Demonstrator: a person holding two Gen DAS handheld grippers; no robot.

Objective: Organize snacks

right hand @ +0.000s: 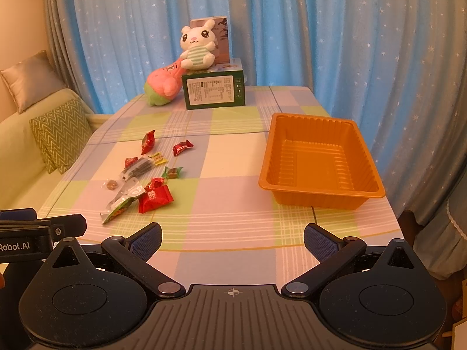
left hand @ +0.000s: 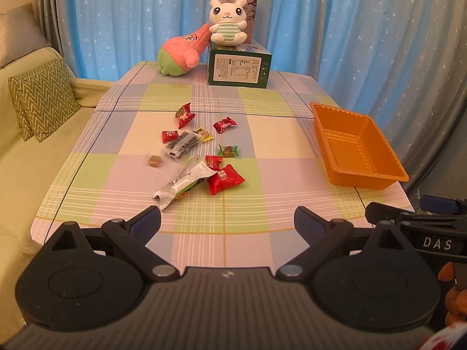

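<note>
Several wrapped snacks lie scattered left of centre on the checked tablecloth: a big red packet [left hand: 224, 178] [right hand: 154, 198], a silver pouch [left hand: 184, 182] [right hand: 124, 199], a dark stick pack [left hand: 182, 144] [right hand: 138, 166], small red candies [left hand: 224, 124] [right hand: 182, 147] and a green-wrapped candy [left hand: 228, 151] [right hand: 172, 172]. An empty orange tray [left hand: 388, 175] [right hand: 315, 196] stands on the right. My left gripper [left hand: 227, 222] is open and empty, above the near table edge, short of the snacks. My right gripper [right hand: 232, 239] is open and empty, near the front edge, between snacks and tray.
A green box [left hand: 239, 68] [right hand: 214, 90] with a white plush rabbit [left hand: 227, 20] [right hand: 197, 48] on top and a pink plush [left hand: 182, 52] [right hand: 163, 84] stand at the table's far end. A sofa with cushions [left hand: 43, 99] is on the left. Blue curtains hang behind.
</note>
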